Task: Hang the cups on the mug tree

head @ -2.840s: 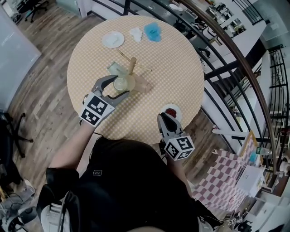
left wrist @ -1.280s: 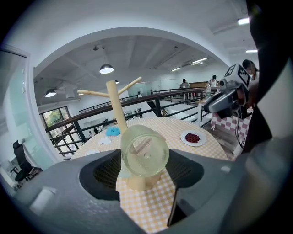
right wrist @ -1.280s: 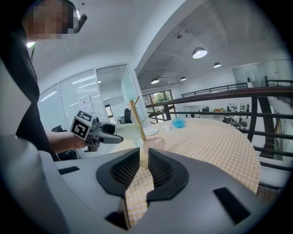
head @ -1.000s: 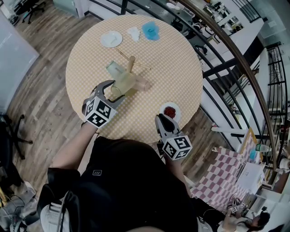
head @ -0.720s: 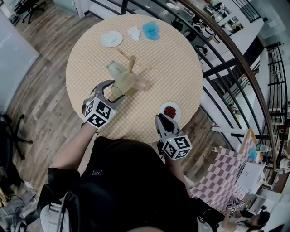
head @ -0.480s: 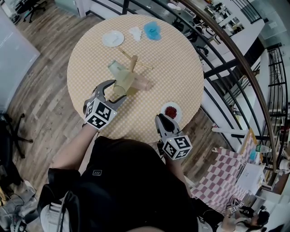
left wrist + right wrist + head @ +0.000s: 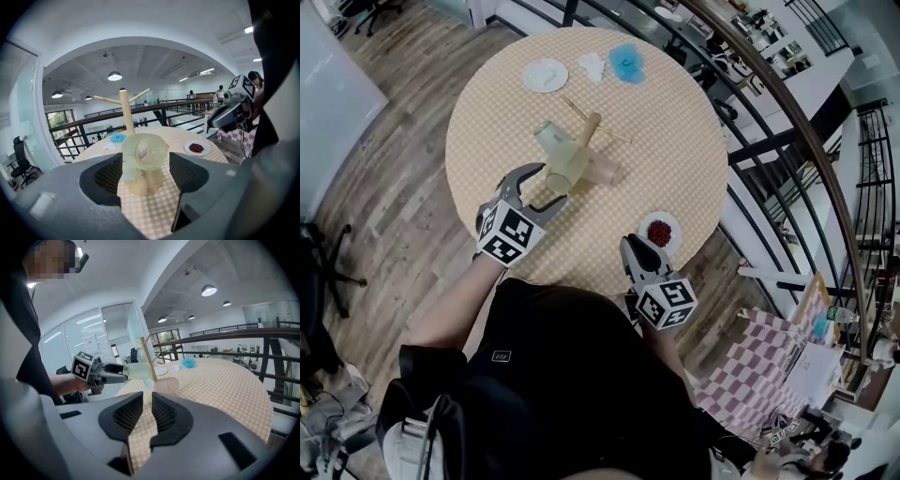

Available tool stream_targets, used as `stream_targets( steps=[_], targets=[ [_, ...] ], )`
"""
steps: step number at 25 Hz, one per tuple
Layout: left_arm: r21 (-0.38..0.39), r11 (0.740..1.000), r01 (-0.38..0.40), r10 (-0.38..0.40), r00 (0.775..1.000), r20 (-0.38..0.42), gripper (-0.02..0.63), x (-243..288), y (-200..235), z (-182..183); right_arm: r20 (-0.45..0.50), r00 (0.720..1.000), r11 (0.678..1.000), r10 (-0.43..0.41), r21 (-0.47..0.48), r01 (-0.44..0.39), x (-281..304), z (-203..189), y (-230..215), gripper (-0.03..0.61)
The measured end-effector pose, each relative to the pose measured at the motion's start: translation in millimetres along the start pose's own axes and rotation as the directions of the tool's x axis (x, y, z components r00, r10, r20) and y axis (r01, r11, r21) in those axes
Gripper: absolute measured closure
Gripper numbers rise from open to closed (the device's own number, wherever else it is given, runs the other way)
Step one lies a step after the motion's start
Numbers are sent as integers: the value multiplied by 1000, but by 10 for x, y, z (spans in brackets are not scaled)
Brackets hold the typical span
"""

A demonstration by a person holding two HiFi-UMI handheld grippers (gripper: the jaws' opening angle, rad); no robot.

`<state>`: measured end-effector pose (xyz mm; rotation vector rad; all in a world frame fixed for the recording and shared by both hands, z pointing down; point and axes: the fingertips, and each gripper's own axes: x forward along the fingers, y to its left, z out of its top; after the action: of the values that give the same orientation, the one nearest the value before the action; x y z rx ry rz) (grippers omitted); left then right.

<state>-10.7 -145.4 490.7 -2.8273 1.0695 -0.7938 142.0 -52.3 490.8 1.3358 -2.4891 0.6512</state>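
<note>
Cup of pale green translucent plastic (image 7: 565, 172), lying on its side, is pinched between the jaws of the left gripper (image 7: 551, 181), left of centre in the head view. The left gripper view shows both jaws pressed against the cup's sides. It is held off the round table covered in a yellow-and-white checked cloth (image 7: 675, 141).

Just right of the cup stands the light wooden mug tree with thin slanting pegs (image 7: 590, 127). The held cup is right beside its post. A second pale green cup (image 7: 549, 137) sits at the tree's upper left. A pinkish clear cup (image 7: 605, 172) lies on its side on the cloth, just right of the tree's base.

Towards the lower right, near the table's edge, is a small white dish of red pieces (image 7: 673, 222). Just below it hovers the right gripper (image 7: 634, 247), its jaws only a narrow slit apart with nothing between them.
</note>
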Motion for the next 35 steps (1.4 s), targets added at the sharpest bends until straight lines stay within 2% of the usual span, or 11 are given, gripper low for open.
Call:
stream_targets(
  steps=[7, 13, 16, 18, 21, 23, 25, 27, 30, 35],
  targets=[
    [-86, 996, -1, 6, 998, 60, 313, -216, 114, -49, 17, 1000, 1000, 15, 16, -15, 204, -9, 135, 512],
    [-152, 986, 67, -48, 991, 124, 319, -548, 195, -232, 67, 998, 998, 6, 58, -10, 439, 11, 446, 512],
    [-156, 983, 97, -70, 984, 166, 398, -684, 196, -241, 98, 995, 998, 2, 66, -8, 363, 29, 594, 512],
    [-188, 975, 116, -76, 976, 205, 443, -763, 151, -189, 110, 994, 998, -2, 70, -6, 251, 2, 637, 512],
    [-295, 941, 169, -97, 964, 246, 543, -855, -51, -128, 130, 991, 997, -12, 78, 2, 17, -41, 585, 512],
    [-384, 900, 207, -103, 956, 273, 589, -912, -228, -89, 154, 988, 996, -22, 88, 9, -176, -56, 533, 512],
    [-448, 857, 255, -121, 944, 306, 604, -990, -482, -17, 176, 984, 996, -21, 93, 4, -381, -84, 515, 512],
    [-439, 837, 325, -180, 923, 340, 605, -1062, -802, 106, 190, 982, 995, -15, 97, -3, -529, -130, 503, 512],
    [-381, 826, 415, -273, 887, 373, 605, -1214, -1236, 319, 171, 985, 993, -14, 117, -6, -637, -266, 518, 514],
    [-323, 820, 473, -346, 858, 380, 606, -1511, -1590, 576, 176, 984, 986, 40, 155, -68, -713, -385, 756, 514]
  ],
)
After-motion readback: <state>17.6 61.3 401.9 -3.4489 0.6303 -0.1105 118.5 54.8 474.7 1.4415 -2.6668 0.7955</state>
